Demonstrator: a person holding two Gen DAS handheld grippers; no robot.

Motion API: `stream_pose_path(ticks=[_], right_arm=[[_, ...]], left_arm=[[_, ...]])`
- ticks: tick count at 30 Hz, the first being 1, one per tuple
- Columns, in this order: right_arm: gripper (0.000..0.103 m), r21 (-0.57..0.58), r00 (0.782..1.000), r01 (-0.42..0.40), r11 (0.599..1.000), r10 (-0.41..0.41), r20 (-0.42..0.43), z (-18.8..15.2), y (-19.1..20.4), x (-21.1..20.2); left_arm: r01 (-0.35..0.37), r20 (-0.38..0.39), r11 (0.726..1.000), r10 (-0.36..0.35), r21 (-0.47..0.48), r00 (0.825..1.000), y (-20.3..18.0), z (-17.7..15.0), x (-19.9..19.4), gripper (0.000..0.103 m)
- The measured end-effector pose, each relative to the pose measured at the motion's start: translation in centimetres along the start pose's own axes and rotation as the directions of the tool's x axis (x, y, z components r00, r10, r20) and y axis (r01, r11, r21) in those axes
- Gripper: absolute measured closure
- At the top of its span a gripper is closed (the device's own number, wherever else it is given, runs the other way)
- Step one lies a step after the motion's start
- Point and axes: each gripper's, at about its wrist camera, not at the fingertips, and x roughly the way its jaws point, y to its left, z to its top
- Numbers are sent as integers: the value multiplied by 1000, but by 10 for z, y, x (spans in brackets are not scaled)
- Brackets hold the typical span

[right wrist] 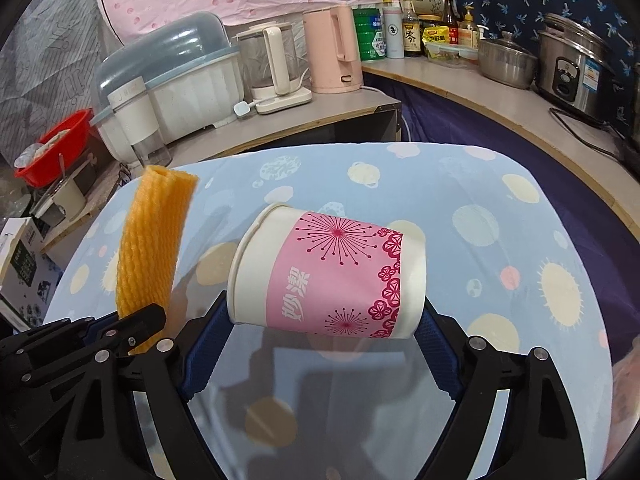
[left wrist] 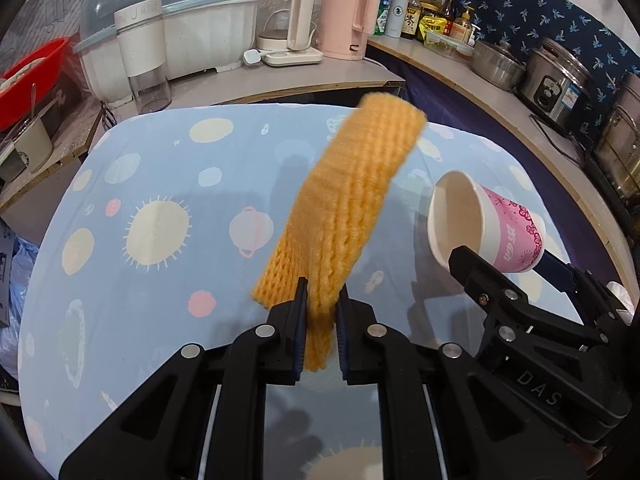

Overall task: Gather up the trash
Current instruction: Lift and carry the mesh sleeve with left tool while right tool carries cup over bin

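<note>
My left gripper is shut on an orange foam net sleeve and holds it up off the table; the sleeve sticks forward and to the right. It also shows in the right wrist view, at the left. My right gripper is shut on a pink and white paper cup, held sideways above the table with its mouth to the left. The cup also shows in the left wrist view, at the right, with its mouth towards the camera.
A table with a light blue patterned cloth lies below both grippers. Behind it a counter holds a dish rack, a blender, a glass kettle and a pink kettle. At the right a shelf holds bottles, pots and a rice cooker. A red basin stands at the left.
</note>
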Motion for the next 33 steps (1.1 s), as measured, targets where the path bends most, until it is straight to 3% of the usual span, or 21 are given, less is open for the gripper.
stream_pose_path(ticks=[19, 33], right_arm=[[21, 130, 990, 72, 989, -86, 108, -54, -68, -150], [21, 270, 967, 166, 948, -210, 146, -121, -164, -245]], left_arm=[[106, 36, 988, -111, 112, 993, -94, -50, -96, 92], [199, 0, 946, -206, 257, 978, -199, -106, -139, 92]])
